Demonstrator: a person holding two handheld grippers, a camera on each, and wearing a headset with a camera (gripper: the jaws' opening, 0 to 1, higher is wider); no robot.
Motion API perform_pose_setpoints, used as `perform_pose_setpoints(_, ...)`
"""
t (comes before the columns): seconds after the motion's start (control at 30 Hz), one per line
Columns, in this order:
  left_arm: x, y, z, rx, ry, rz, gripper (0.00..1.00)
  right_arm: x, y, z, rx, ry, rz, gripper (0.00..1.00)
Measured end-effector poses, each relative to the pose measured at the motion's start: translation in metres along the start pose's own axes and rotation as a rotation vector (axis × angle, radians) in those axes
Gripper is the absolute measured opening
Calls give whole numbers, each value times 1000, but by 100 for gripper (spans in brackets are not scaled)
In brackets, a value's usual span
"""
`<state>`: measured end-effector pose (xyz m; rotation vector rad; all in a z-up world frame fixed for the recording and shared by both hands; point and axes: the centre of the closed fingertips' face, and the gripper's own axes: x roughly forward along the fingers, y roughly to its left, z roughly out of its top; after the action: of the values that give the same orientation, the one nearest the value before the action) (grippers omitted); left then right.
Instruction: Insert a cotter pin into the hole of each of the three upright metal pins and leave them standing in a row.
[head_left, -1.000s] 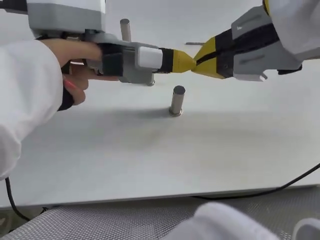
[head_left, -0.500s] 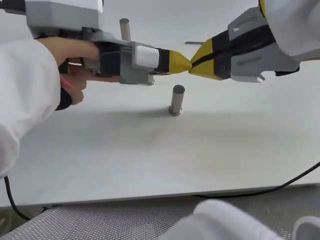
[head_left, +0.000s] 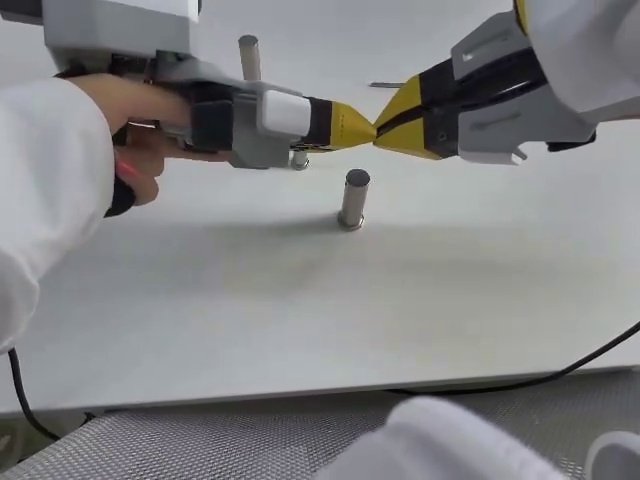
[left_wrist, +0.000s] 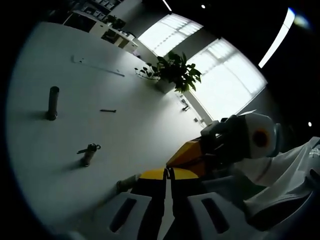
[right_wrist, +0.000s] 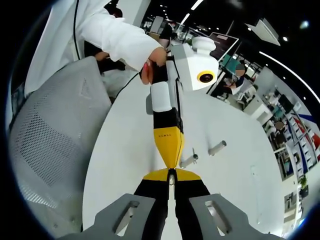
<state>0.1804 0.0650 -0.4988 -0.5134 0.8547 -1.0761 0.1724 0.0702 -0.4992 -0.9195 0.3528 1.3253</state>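
Since the earlier picture, the left gripper (head_left: 364, 128) and the right gripper (head_left: 386, 131) have been carried slightly toward the person's left, tips kept together; the three pins are left where they stood.

The near metal pin (head_left: 353, 198) is seen upright and bare on the workbench (head_left: 300, 300), nearer the person than the meeting tips; the middle metal pin (left_wrist: 89, 154) is already crossed by a fitted cotter pin (left_wrist: 94, 146), so one of three is judged done; the far metal pin (head_left: 249, 57) is stood bare behind the left gripper; a slanting row is thus formed. A loose cotter pin (head_left: 388, 86) is laid flat beyond the right gripper, well apart from every pin, and is judged to be kept for a later hole.

Both claws are clenched, yellow tips brought nose to nose in the air; such a meeting is best explained as a small part being passed or re-gripped so that it can be aimed at a hole; whether a cotter pin is in fact pinched there cannot be told, nothing so small being resolved in either gripper view. The left gripper is held level by a hand (head_left: 150, 132), which is judged to suit a sideways push through a cross hole.
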Motion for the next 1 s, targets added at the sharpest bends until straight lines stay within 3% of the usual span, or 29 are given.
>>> perform_pose_setpoints(0.33,-3,0,-5,21,22,-5,0,3,4,2,32,-31,34,0)
perform_pose_setpoints(0.43,-4,0,-4,24,18,0,0,4,4,2,74,-39,39,0)
perform_pose_setpoints(0.47,-4,0,-5,18,17,2,0,3,4,2,121,-53,43,0)
perform_pose_setpoints(0.57,-6,1,-4,76,14,15,0,1,2,6,187,-99,39,2)
perform_pose_setpoints(0.83,-8,0,-9,140,32,15,0,-3,3,0,315,-136,85,8)
perform_pose_setpoints(1.0,-10,-3,-8,259,40,7,0,-2,15,-4,403,-153,159,8)
